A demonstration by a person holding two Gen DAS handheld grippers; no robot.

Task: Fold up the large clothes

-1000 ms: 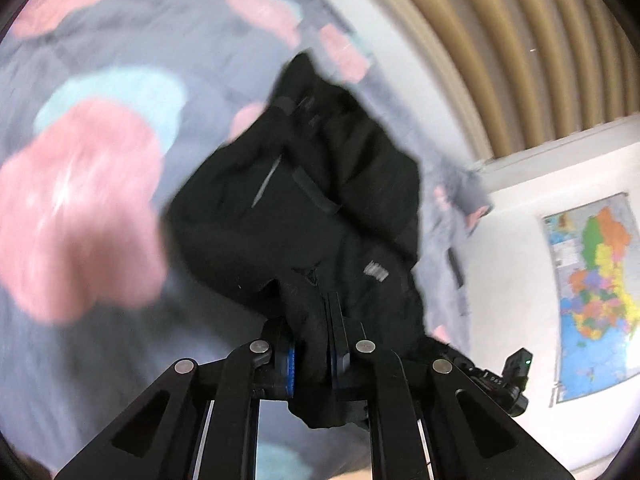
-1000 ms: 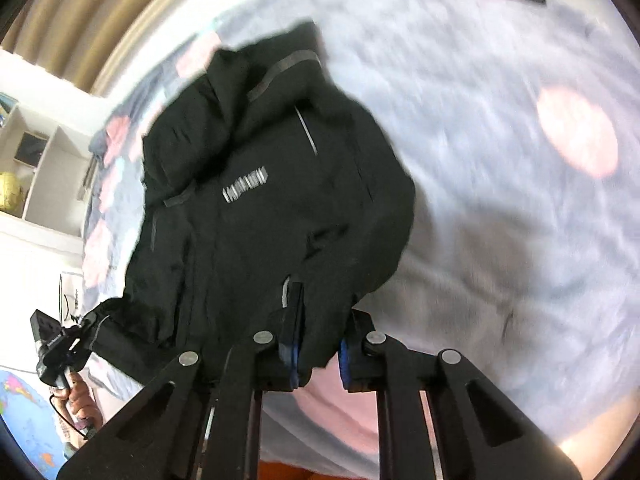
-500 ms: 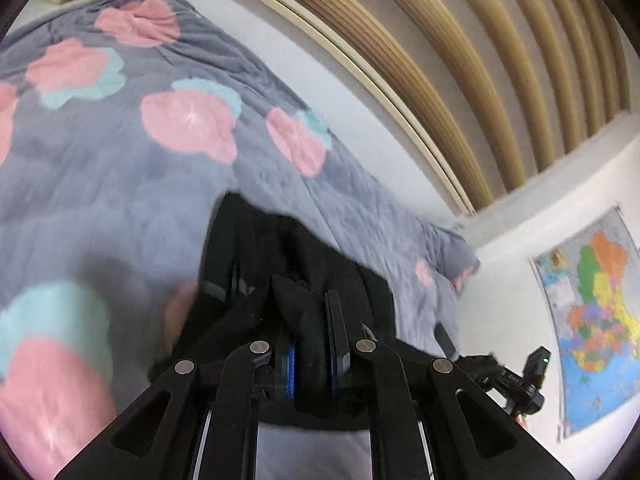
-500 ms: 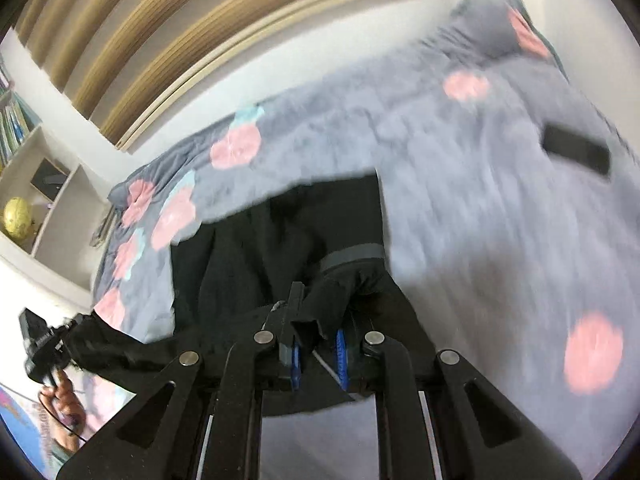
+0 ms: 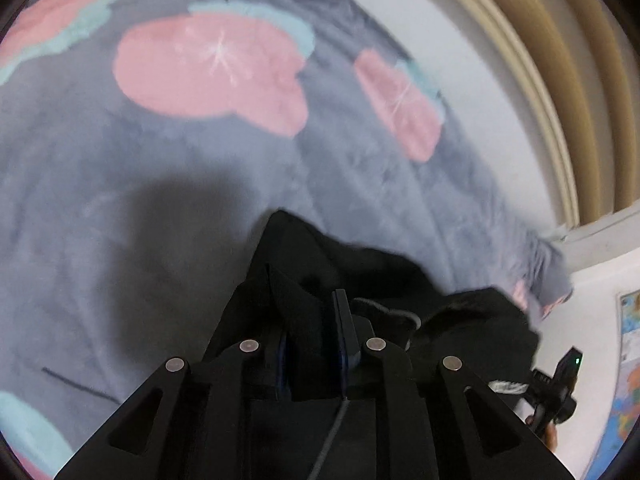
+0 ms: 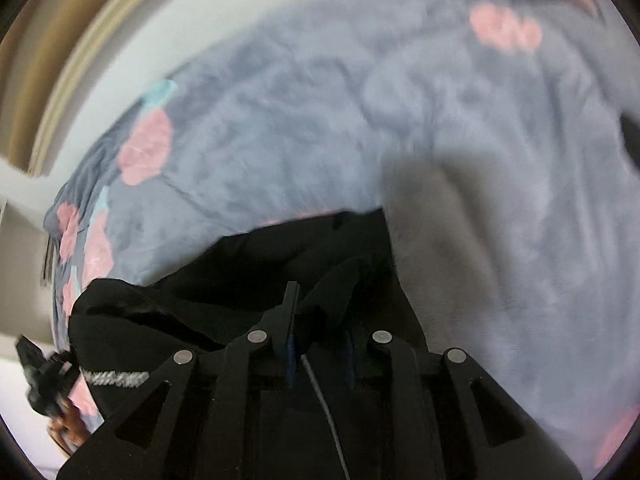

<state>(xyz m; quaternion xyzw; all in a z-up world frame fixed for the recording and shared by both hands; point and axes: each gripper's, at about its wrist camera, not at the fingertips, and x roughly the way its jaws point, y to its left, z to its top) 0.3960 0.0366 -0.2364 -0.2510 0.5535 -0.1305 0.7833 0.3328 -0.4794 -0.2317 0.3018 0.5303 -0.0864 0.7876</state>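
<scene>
On the bed, entry for the present moment of a fold.

Item: black jacket (image 5: 360, 272), large, dark, with a pale printed logo strip (image 6: 114, 379) near one edge. Location: low over the grey blanket (image 5: 200, 184) with pink-and-teal blotches, bunched close in front of both cameras; whether its far part already rests on the blanket cannot be told, as both views are blurred.

Left tongs (image 5: 312, 336): closed on a fold of the jacket's cloth, fabric pinched between the blue pads.

Right tongs (image 6: 320, 332): likewise clamped on black cloth, a peak of fabric standing up between the fingers.

Change noted: a second ago the jacket hung spread and full-length below the tongs, logo and zip showing; half a second ago it was shorter in view; now only a compact dark mass is seen, with blanket filling the upper frame. Both tongs have come down and forward toward the bed.

Meaning for the task, as judgement: the garment is being carried over and laid down, likely as the spreading or first fold. Release has not yet occurred.

Also present: ribbed tan headboard (image 5: 560, 80); wall map (image 5: 630, 352).
</scene>
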